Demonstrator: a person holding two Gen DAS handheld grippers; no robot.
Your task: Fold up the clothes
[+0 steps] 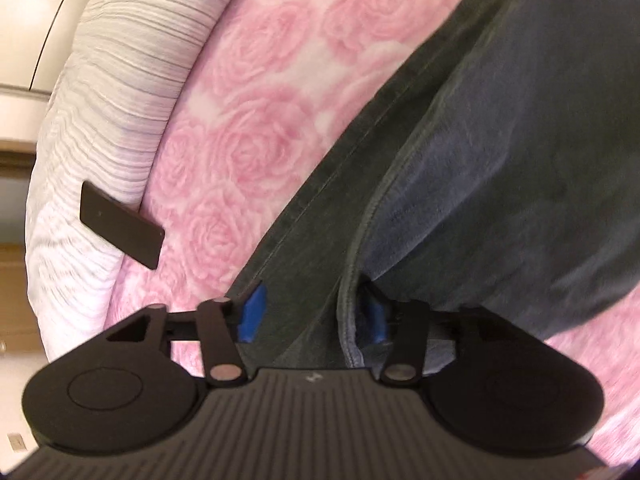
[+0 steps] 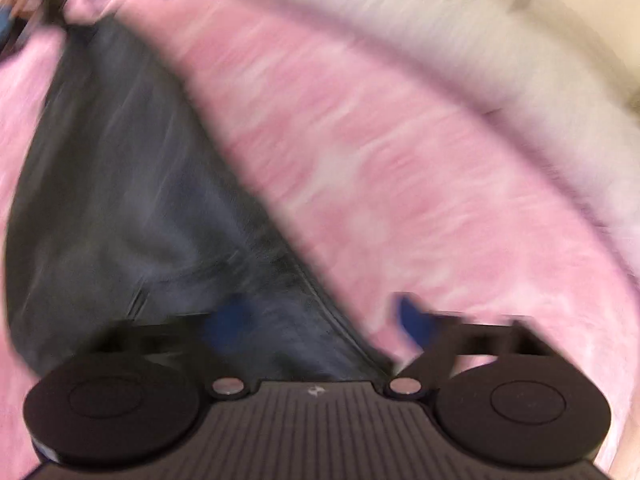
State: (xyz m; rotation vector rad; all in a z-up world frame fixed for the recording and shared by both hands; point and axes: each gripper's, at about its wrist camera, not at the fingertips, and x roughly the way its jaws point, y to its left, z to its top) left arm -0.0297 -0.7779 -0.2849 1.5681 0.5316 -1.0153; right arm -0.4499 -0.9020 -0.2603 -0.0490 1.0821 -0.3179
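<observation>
The dark grey trousers [image 1: 500, 140] lie across the pink rose blanket [image 1: 248, 120] near its pale edge. Both the left gripper [image 1: 312, 312] and the right gripper [image 2: 320, 320] stand spread, cloth between the jaws but unpinched. The fabric looks soft, limp and fairly heavy; the stitched hem seems the firmest hold.

Blurred — right claw [image 2: 320, 320] agape over trousers [image 2: 120, 200].

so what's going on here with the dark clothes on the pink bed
A person is folding a dark grey garment on a pink rose-patterned blanket, using a handheld gripper in each hand. The left gripper is open with the garment's hemmed edge lying between its blue pads. The right gripper is wide open over another edge of the cloth, though that view is badly blurred. Neither one is clamped on the fabric.
</observation>
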